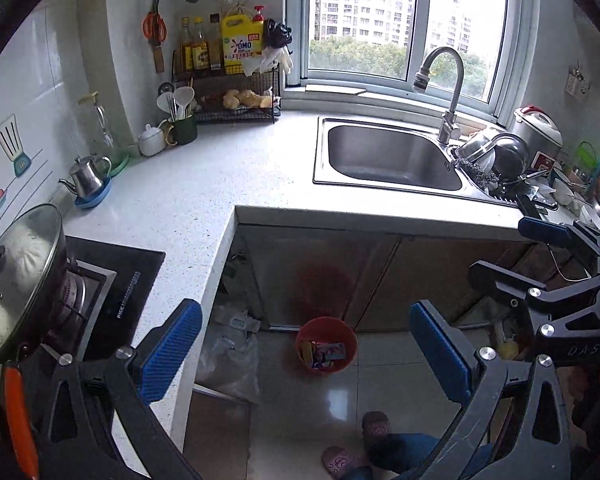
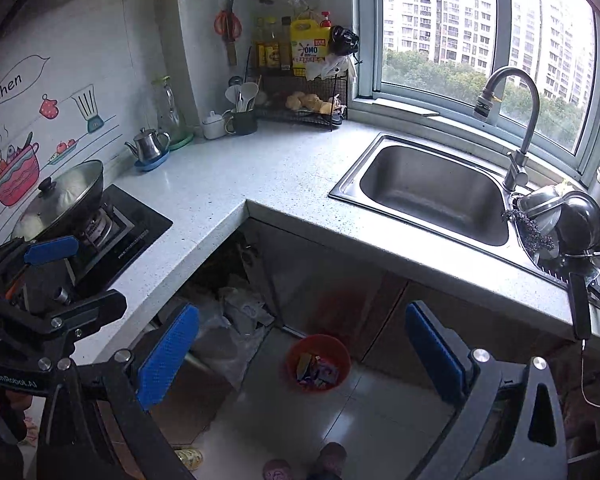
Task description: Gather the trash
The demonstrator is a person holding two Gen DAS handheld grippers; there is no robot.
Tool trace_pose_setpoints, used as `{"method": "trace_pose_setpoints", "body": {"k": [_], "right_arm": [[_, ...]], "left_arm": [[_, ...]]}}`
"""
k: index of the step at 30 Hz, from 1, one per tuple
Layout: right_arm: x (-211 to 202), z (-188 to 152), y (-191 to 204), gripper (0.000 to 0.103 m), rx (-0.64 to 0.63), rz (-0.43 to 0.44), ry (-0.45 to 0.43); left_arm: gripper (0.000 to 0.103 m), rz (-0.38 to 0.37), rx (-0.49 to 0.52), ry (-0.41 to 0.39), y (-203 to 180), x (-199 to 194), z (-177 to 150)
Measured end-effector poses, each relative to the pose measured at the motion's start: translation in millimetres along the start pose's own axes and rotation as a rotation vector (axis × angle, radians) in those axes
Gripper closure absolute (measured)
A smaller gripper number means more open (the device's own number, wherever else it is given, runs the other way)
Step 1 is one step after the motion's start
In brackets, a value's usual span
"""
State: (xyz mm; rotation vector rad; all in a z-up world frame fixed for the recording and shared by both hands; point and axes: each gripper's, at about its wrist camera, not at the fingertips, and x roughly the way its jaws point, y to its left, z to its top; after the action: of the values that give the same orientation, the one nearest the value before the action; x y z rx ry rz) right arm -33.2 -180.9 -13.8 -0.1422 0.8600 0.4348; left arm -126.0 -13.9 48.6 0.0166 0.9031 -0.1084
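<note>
A red trash bin [image 1: 352, 340] [image 2: 342, 354] stands on the tiled floor in front of the under-sink cabinet, with colourful wrappers [image 1: 326, 354] [image 2: 318, 368] inside. My left gripper [image 1: 305, 320] hangs open well above the bin, holding nothing. Level with it, my right gripper [image 2: 302, 320] is also open and empty, with the bin showing between its blue pads. Each gripper appears at the edge of the other's view: the right gripper [image 1: 520, 252] at the right, the left gripper [image 2: 76, 276] at the left over the stove.
An L-shaped white counter [image 1: 220, 184] carries a steel sink [image 1: 392, 160], a stove with a lidded wok [image 1: 20, 280], a teapot [image 1: 88, 178] and stacked bowls [image 1: 496, 156]. Plastic bags [image 2: 236, 320] fill the open corner cabinet. A person's slippered feet [image 1: 356, 448] stand on the floor.
</note>
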Motion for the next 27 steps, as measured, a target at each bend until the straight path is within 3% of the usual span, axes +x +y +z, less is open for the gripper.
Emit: {"method": "trace_pose_setpoints", "body": {"k": [9, 27], "right_arm": [[-30.2, -5.3, 5.6, 0.001, -0.016, -0.027, -0.02], [-36.7, -14.7, 4.0, 0.001, -0.032, -0.026, -0.017]], "left_arm": [[0.0, -0.014, -0.056, -0.05, -1.6, -19.0, -2.3], [0.0, -0.025, -0.06, -0.053, -24.1, -19.7, -9.8]]}}
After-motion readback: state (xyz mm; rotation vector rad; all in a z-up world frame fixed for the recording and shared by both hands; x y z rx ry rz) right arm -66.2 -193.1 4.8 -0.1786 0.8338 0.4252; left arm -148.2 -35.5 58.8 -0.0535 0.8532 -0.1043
